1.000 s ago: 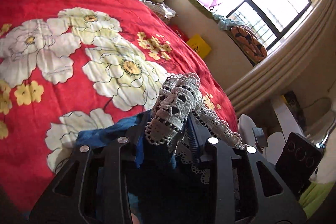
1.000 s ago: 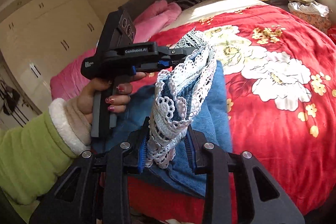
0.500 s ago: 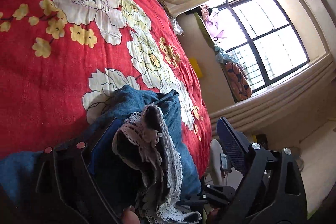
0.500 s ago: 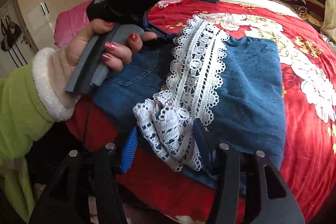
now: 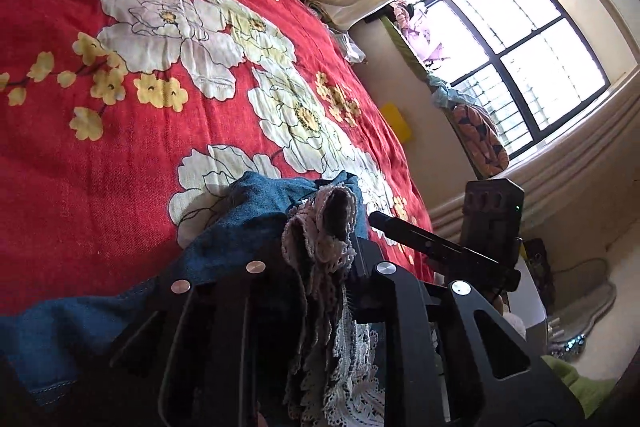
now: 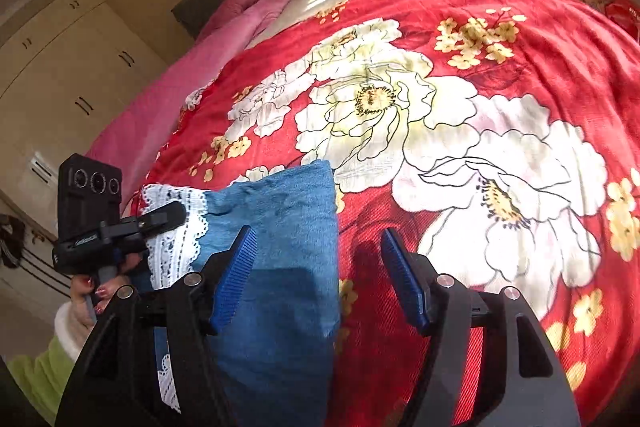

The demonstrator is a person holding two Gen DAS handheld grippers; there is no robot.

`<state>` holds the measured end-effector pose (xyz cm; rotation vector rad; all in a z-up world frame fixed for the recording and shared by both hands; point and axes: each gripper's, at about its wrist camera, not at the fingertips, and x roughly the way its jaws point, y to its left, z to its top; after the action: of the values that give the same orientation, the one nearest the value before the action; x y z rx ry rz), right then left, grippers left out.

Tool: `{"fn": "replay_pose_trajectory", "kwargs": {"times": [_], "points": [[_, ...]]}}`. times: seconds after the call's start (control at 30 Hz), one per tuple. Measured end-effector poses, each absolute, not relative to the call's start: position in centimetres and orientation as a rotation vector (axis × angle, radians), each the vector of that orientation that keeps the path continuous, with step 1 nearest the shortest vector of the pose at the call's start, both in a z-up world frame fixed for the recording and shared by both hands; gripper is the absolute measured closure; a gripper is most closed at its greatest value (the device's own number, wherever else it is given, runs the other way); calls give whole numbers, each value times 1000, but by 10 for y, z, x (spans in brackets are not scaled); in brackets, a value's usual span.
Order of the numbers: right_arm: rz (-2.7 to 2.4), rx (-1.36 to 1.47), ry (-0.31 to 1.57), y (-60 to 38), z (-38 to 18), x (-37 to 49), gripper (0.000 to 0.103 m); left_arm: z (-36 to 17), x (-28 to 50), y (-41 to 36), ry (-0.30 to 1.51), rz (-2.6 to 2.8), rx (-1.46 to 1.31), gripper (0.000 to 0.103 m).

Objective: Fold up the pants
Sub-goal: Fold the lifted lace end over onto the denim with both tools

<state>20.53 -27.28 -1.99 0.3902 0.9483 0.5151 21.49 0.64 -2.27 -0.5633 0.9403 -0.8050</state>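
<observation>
- Red floral bedspread [image 6: 500, 39] covers the bed under both views, with pale cupboards at the left of the right wrist view and a barred window [image 5: 528, 39] at the right of the left wrist view.
- Left gripper [image 5: 316, 259] has just been closing; its jaws are nearly together, pinching a bunched fold of the white lace trim [image 5: 320, 223] of the pants.
- Right gripper [image 6: 316, 267] has just been opening; its blue ribbed pads [image 6: 236, 275] stand well apart and press on nothing, the left pad hanging over the denim, the right over bare bedspread.
- Pants [image 6: 288, 239], blue denim edged with lace, lie on the near edge of the bed; in the right wrist view the folded panel runs lengthwise away from the camera toward the middle of the bed.
- Small white lettering sits on the side of the left gripper's body in the right wrist view, too small to read.
- Near end of the pants is hidden behind the gripper frames; in the left wrist view the denim is cut off at the bottom left.
- A hand [image 6: 94, 291] with painted nails and a green sleeve grips the left tool's handle, mostly hidden.
</observation>
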Motion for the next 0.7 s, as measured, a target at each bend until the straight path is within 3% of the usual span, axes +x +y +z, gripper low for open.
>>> {"fn": "replay_pose_trajectory", "kwargs": {"times": [0.03,0.1,0.17,0.27,0.43,0.53,0.63,0.7], "points": [[532,401,958,-270,-22,211,45,-18,215,8,921,-808,-555,91],[536,433,979,-268,-29,223,70,-11,219,9,893,-796,-528,91],[556,490,996,-267,-38,232,77,-18,227,9,927,-742,-499,91],[522,436,1002,-258,-44,235,79,-38,231,11,996,-683,-491,88],[477,299,972,-243,-43,227,76,-48,229,21,1028,-645,-502,74],[467,313,941,-248,-31,216,72,-36,220,31,996,-645,-534,52],[481,313,887,-255,-14,192,54,-18,204,43,949,-623,-543,38],[493,305,864,-257,-7,174,53,-5,193,49,926,-611,-551,37]]}}
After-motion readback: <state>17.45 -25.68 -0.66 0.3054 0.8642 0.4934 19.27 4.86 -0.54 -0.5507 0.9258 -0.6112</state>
